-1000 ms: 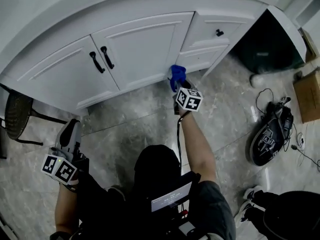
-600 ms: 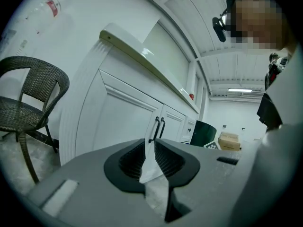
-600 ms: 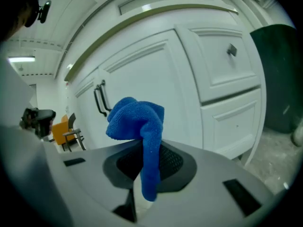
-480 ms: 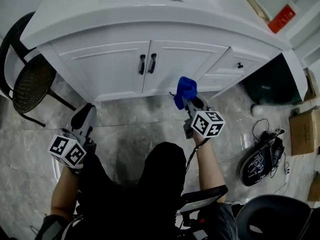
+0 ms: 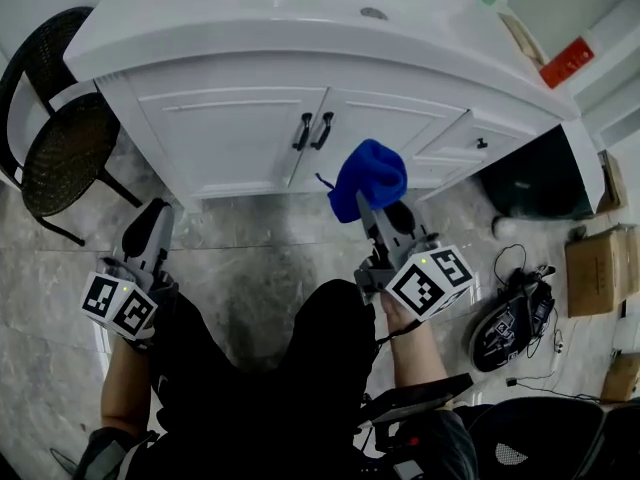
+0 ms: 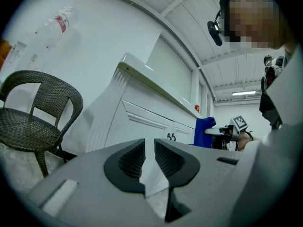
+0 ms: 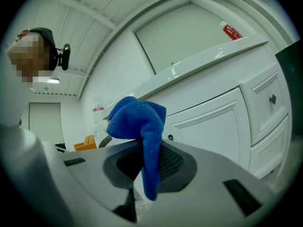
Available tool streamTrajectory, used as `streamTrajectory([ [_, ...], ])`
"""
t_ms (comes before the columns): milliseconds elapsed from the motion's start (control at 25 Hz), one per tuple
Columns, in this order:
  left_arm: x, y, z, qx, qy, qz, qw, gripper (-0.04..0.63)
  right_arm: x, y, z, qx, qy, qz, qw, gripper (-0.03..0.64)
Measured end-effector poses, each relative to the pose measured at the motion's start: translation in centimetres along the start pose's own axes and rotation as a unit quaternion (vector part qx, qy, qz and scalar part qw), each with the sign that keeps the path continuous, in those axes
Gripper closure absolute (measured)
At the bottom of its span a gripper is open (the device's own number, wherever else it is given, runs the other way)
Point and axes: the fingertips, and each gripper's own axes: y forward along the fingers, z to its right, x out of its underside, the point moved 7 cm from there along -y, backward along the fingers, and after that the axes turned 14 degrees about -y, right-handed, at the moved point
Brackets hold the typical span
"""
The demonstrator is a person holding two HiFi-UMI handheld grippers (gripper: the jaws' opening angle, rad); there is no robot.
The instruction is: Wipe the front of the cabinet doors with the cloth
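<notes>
Your bunched blue microfibre cloth [image 5: 370, 176] is clamped in your right hand-held gripper [image 5: 375, 216], held up before the white panelled cabinet doors [image 5: 240, 133]. Your left hand-held gripper [image 5: 150, 233] hangs low, jaws narrowly apart, empty.

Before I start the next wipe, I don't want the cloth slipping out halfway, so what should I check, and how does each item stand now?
1. Grip on the blue cloth: ok. The right gripper has its jaws shut on it, with one end hanging below.
2. Cloth against the cabinet doors: not ok. It seems to be held off the door fronts.
3. Path past the door handles: ok. Both doors look shut, and the handles lie left of the cloth.
4. Position of the left gripper: ok. It is empty, jaws slightly apart, held low and away from the doors.
5. Room beside the chair: ok. It stands off the cabinet's left end.
</notes>
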Motion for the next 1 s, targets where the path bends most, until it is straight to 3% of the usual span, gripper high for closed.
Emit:
streamTrajectory([
  [280, -1.0, -0.6, 2.1, 0.007, 0.042, 0.001, 0.9991, 0.532, 2.0, 2.1, -7.2, -0.067, 0.022, 0.019, 0.997, 0.565],
  [480, 0.1, -1.2, 2.5, -0.008, 0.024, -0.004, 0.9997, 0.532, 3.5, 3.1, -9.9, -0.078, 0.004, 0.024, 0.997, 0.565],
  [640, 1.3, -1.2, 3.6, 0.003, 0.017, -0.009, 0.9998, 0.532, 4.0, 3.4, -11.7, -0.108, -0.011, 0.023, 0.994, 0.565],
  [1000, 3.4, -0.1, 6.4, 0.033, 0.036, -0.024, 0.9985, 0.532, 4.8, 0.9, -10.5, -0.093, -0.020, 0.019, 0.995, 0.565],
])
